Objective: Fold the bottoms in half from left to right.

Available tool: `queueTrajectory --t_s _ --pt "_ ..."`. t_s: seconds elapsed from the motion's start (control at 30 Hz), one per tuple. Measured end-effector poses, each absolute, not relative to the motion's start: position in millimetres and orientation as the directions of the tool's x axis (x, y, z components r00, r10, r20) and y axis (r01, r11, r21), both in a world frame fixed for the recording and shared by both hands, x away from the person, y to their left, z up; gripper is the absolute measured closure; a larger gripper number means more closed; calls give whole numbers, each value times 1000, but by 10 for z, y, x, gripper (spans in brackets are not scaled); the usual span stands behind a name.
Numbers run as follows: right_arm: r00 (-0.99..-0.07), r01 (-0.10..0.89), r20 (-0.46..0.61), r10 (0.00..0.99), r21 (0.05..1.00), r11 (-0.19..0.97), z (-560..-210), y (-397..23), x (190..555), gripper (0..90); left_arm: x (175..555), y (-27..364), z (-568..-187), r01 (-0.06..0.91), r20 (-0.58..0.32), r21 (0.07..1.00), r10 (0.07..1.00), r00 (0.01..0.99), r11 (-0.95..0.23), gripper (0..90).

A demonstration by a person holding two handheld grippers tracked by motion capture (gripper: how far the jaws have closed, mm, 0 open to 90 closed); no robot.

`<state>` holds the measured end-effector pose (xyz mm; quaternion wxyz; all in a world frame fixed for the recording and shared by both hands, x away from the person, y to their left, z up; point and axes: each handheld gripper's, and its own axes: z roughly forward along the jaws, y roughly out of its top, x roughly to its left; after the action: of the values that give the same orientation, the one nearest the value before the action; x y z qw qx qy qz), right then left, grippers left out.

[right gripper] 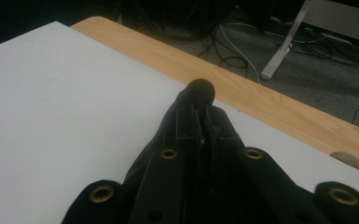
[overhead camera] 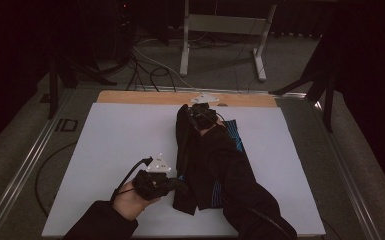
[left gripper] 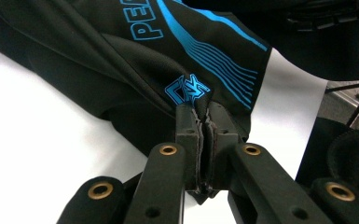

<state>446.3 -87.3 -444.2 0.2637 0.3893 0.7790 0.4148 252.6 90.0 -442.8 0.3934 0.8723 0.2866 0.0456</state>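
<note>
both hand-held grippers, left [overhead camera: 179,186] and right [overhead camera: 198,114], clamped on opposite ends of black garment [overhead camera: 205,165]

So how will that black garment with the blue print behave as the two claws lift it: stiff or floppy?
Probably floppy: the black garment lies creased between the left claw and right claw, each pinching just an edge. Likely light, since thin folds bunch at the pads. The smooth sheen in the left gripper view hints it could slip.
</note>
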Motion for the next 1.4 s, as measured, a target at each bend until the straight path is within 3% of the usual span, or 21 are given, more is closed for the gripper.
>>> queueTrajectory --t_s 1.4 --pt "-451 421 -95 888 854 305 -4361 -1735 4422 858 2739 114 -4403 397 -157 702 416 896 -592 873"
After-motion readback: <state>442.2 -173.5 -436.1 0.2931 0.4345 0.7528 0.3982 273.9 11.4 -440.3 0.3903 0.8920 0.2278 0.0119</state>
